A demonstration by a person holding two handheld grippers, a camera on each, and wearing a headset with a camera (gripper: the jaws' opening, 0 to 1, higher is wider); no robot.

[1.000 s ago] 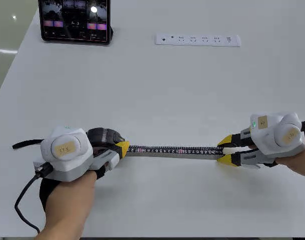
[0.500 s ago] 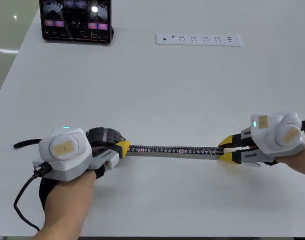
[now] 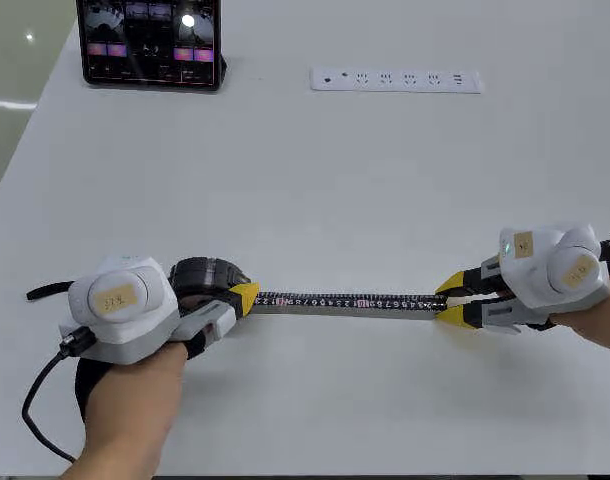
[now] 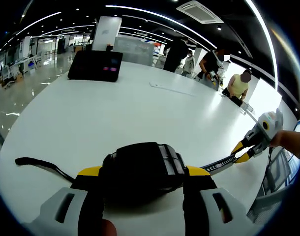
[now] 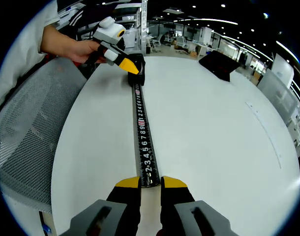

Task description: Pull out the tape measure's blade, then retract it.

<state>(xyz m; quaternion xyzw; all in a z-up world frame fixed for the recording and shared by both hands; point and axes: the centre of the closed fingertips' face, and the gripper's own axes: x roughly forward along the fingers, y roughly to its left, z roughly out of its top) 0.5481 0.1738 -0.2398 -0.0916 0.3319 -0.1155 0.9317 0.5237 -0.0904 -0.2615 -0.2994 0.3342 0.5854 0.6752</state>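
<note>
White worktop (image 3: 315, 170), black tape measure case (image 3: 207, 275) at lower left clenched in the left tongs (image 4: 144, 173), its blade (image 3: 345, 301) stretched rightward across the lower middle, tip pinched by the right tongs (image 3: 451, 300) at lower right, tablet (image 3: 150, 42) upper left, power strip (image 3: 395, 79) top centre.

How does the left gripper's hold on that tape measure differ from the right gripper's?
The left gripper clamps the black case, while the right gripper pinches the end of the pulled-out blade. The left gripper's jaws stand wide apart around the case; the right gripper's sit almost together on the thin blade. Both have yellow-tipped jaws, shut on parts of one tool.
</note>
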